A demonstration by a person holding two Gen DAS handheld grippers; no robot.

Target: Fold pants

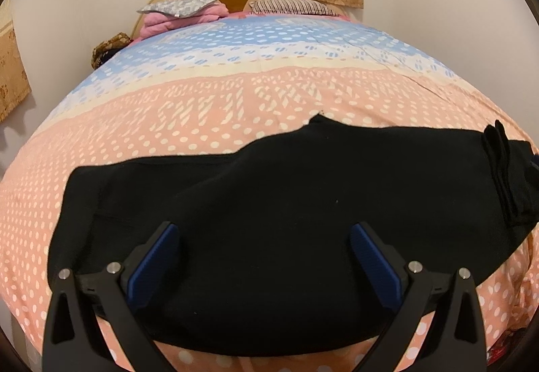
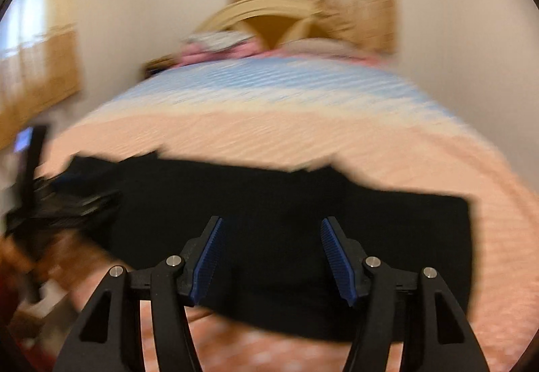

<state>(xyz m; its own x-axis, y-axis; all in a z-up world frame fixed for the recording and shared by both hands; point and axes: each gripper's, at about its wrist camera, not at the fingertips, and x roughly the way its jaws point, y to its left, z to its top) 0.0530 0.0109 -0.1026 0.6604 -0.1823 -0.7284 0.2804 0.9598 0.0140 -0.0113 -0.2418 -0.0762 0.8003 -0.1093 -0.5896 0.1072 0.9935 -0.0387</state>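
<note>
Black pants [image 1: 256, 223] lie on the bed [image 1: 235, 95], long axis from nine to three o'clock. Both the left gripper [image 1: 264, 257] and the right gripper [image 2: 271, 259] hover released; through blur, seemingly equally near.

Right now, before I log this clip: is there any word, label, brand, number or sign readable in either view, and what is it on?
Nothing can be quoted with certainty.
Bedspread: large pale letter-like shapes run across the pink band, but stretched and broken by the print; not readable as a word.
Pants: plain black, no label or tag showing.
Small lit screen at the left edge of the right wrist view: blurred, unreadable.
Right wrist view overall: motion blur, nothing legible.
</note>
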